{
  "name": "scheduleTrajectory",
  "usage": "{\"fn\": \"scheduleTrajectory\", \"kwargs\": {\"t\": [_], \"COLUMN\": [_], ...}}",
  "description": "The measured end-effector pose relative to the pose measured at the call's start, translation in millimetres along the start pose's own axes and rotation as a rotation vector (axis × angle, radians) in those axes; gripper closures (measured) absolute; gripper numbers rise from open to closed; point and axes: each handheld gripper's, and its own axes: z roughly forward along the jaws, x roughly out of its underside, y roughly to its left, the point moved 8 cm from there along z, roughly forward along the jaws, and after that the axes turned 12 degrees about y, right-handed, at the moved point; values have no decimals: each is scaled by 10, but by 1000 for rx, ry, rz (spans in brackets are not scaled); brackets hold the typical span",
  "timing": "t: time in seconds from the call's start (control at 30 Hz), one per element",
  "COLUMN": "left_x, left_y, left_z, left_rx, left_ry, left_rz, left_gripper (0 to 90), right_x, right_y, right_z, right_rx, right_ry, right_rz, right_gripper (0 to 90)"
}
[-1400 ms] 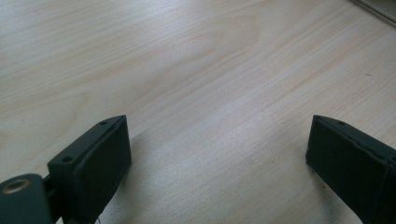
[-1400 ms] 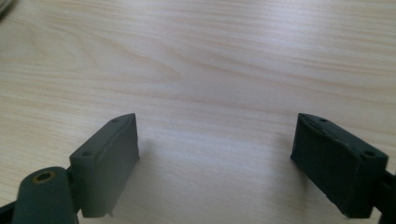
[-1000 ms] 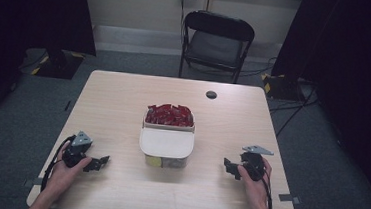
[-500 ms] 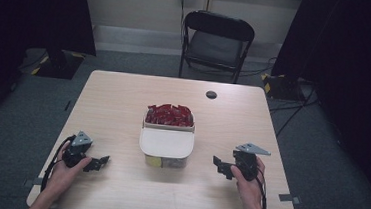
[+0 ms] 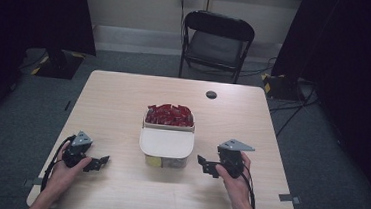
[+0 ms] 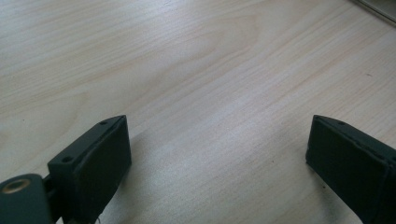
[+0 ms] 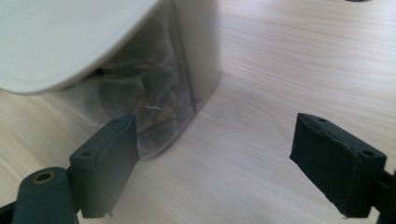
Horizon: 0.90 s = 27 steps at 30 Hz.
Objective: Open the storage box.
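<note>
Right gripper (image 5: 207,167) nearer container (image 5: 166,143), jaws wide, bare table (image 5: 123,99) around.

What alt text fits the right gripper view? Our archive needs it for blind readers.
A clear container with a white lid stands on a pale wooden table, just ahead of two black jaws set wide apart. Brownish contents show dimly through its wall.

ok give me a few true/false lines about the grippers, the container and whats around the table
1. Both grippers are open. True: the left gripper and the right gripper each show jaws spread apart.
2. The left gripper is holding the container. False: there is bare table between its jaws.
3. The container's lid is off. False: a white lid sits on it.
4. Red packets lie behind the container. True.
5. A chair stands beyond the table. True.
</note>
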Motion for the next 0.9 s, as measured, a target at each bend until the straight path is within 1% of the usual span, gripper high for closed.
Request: {"fn": "scheduleTrajectory", "kwargs": {"t": [0.17,0.23,0.33,0.4,0.47,0.5,0.63,0.67,0.77,0.9], "left_x": [0,0,0,0,0,0,2,1,1,2], "left_y": [0,0,3,0,0,0,2,1,1,2], "left_z": [0,0,-1,0,0,0,-1,0,-1,-1], "left_rx": [0,0,-2,0,0,0,0,1,1,1], "left_ry": [0,1,1,0,0,0,2,1,1,2], "left_rz": [0,1,2,1,0,0,5,2,3,4], "left_gripper": [62,61,62,61,61,62,61,61,61,61], "right_x": [-87,-101,-106,-112,-120,-121,-123,-125,-142,-175], "right_y": [194,287,393,418,418,420,425,425,437,462], "right_z": [77,96,116,131,148,155,166,167,163,144], "right_rx": [-33,-48,-60,-61,-55,-60,-56,-59,-64,-82], "right_ry": [5,8,12,12,12,13,16,19,15,6], "right_rz": [-48,-73,-95,-103,-102,-101,-124,-120,-128,-128], "right_gripper": [148,144,145,144,139,138,138,137,136,135]}}
